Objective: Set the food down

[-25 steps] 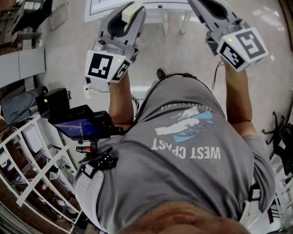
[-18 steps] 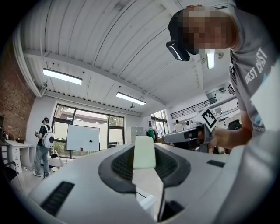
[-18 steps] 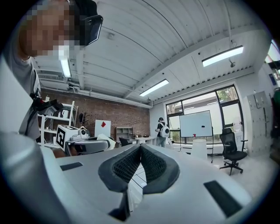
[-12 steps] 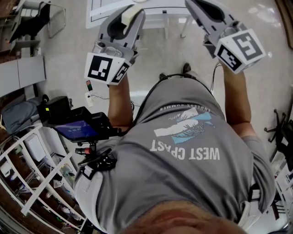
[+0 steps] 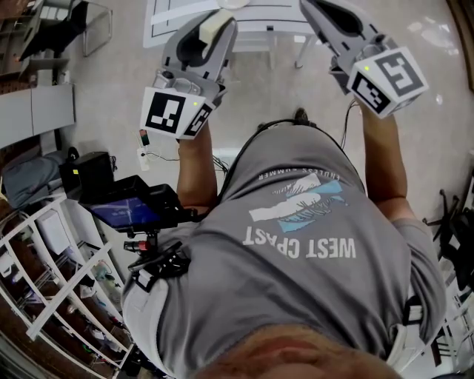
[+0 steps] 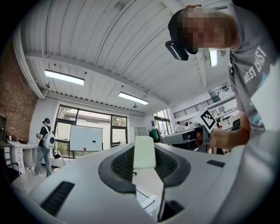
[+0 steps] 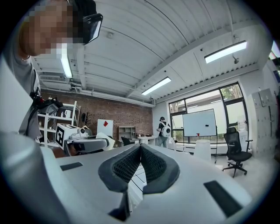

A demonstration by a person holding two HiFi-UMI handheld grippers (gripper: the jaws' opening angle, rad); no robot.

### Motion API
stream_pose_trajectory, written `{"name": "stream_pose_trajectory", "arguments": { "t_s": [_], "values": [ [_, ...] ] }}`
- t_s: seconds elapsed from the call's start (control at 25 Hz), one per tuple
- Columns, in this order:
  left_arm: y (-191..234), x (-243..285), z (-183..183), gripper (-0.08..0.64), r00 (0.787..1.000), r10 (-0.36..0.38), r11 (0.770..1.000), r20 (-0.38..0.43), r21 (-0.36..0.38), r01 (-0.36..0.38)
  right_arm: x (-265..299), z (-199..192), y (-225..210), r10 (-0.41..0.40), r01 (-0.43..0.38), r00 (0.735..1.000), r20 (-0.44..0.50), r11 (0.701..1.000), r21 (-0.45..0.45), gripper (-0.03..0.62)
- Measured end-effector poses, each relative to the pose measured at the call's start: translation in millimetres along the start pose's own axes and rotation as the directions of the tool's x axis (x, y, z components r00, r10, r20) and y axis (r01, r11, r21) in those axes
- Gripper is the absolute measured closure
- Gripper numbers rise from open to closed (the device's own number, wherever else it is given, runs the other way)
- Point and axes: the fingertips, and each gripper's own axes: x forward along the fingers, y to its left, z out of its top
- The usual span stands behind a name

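A pale cream block of food (image 6: 144, 152) sits upright between the dark ribbed pads of my left gripper (image 5: 217, 21), which is shut on it; in the head view the block (image 5: 214, 22) shows at the jaw tips. The left gripper is held in the air at upper left, over the floor just short of a white table (image 5: 255, 16). My right gripper (image 7: 140, 148) is shut with its pads pressed together and nothing between them. In the head view it is raised at upper right (image 5: 320, 10), its marker cube (image 5: 389, 78) toward me.
The white table with dark marked lines stands ahead at the view's top. A screen on a rig (image 5: 129, 211) hangs at the person's left hip beside a white shelf rack (image 5: 52, 296). A person with a backpack (image 6: 44, 141), a whiteboard (image 6: 85, 138) and an office chair (image 7: 235, 151) stand farther off.
The floor has slid past beneath me and the white table has come a little nearer. Both grippers keep their pose; the left still holds the block.
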Motion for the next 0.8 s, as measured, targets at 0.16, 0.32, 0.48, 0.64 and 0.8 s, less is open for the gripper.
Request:
{"name": "stream_pose_trajectory", "arguments": {
  "t_s": [0.16, 0.32, 0.48, 0.64, 0.8],
  "values": [
    [1.3, 1.1, 4.7, 0.459, 1.0, 0.008, 1.0, -0.001, 0.003, -0.008, 1.9, 5.2, -2.7, 0.007, -0.007, 1.0, -0.002, 1.0, -0.001, 0.583],
    [6.8, 15.6, 15.0, 0.459, 1.0, 0.031, 1.0, 0.002, 0.003, -0.031, 6.3, 20.1, -12.7, 0.035, -0.035, 0.999, -0.005, 0.999, -0.007, 0.583],
    [14.3, 25.6, 26.5, 0.459, 0.998, 0.055, 0.998, 0.013, 0.01, -0.056, 15.9, 37.2, -21.7, 0.067, -0.067, 0.998, 0.002, 0.997, -0.028, 0.583],
    [25.2, 30.7, 34.6, 0.459, 0.996, 0.091, 0.996, 0.018, 0.019, -0.091, 26.7, 49.0, -28.5, 0.097, -0.097, 0.995, -0.001, 0.994, -0.042, 0.583],
    [25.8, 52.9, 48.7, 0.459, 0.995, 0.096, 0.995, 0.007, 0.013, -0.097, 21.2, 59.1, -51.9, 0.094, -0.095, 0.995, -0.023, 0.995, -0.021, 0.583]
  ]
}}
